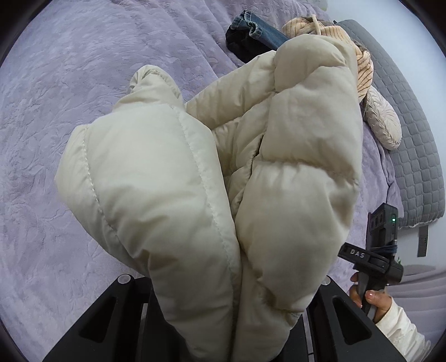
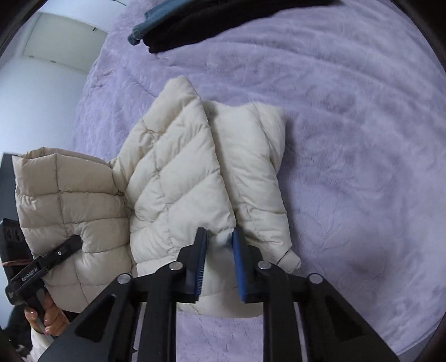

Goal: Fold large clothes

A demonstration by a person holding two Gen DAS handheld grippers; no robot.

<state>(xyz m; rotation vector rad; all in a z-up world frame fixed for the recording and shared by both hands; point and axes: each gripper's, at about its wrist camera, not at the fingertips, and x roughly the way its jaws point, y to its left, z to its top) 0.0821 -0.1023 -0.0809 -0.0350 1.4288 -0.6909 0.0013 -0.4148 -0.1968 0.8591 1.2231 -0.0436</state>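
A cream quilted puffer jacket (image 1: 251,167) fills the left wrist view, its padded folds bunched up and hiding my left gripper's fingers. In the right wrist view the jacket (image 2: 178,181) lies partly folded on the lavender bedspread (image 2: 348,139), and my left gripper (image 2: 74,242) is shut on its raised left part. My right gripper (image 2: 220,245) sits at the jacket's near edge. Its blue pads stand slightly apart, with a puff of fabric between the tips that is not visibly pinched. In the left wrist view the right gripper (image 1: 345,252) is beside the jacket's right edge.
Folded jeans (image 1: 259,30) and dark clothes (image 2: 223,19) lie at the far side of the bed. A peach striped garment (image 1: 334,30), a pale pillow (image 1: 384,125) and a grey quilted headboard (image 1: 412,139) are at the right. Each gripper handle is held by a hand (image 2: 50,314).
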